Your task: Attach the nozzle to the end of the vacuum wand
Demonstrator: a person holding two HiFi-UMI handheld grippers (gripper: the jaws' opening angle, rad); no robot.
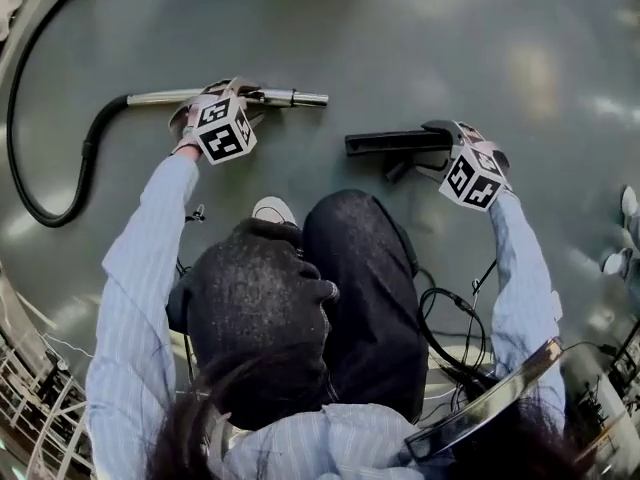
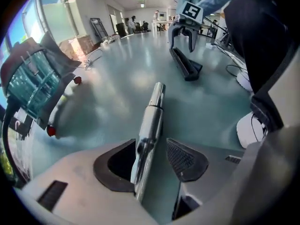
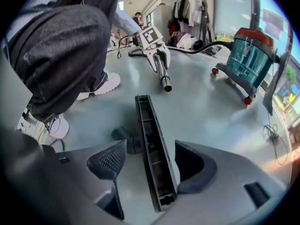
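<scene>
The metal vacuum wand (image 1: 290,96) lies on the grey floor, with a black hose (image 1: 80,173) on its left end. My left gripper (image 1: 232,93) is down over it. In the left gripper view the wand (image 2: 151,118) runs between the open jaws, with a gap to the right pad (image 2: 185,158). The black nozzle (image 1: 395,143) lies to the right of the wand's free end. My right gripper (image 1: 442,140) straddles it. In the right gripper view the nozzle (image 3: 149,130) lies underside up between the open jaws, with neither pad pressing on it.
The teal vacuum canister (image 3: 248,60) stands on the floor off to the side. The person crouches, with a knee (image 1: 350,258) and a white shoe (image 1: 272,209) just behind the parts. Cables (image 1: 450,328) lie at the right. Racks (image 1: 30,398) stand at the lower left.
</scene>
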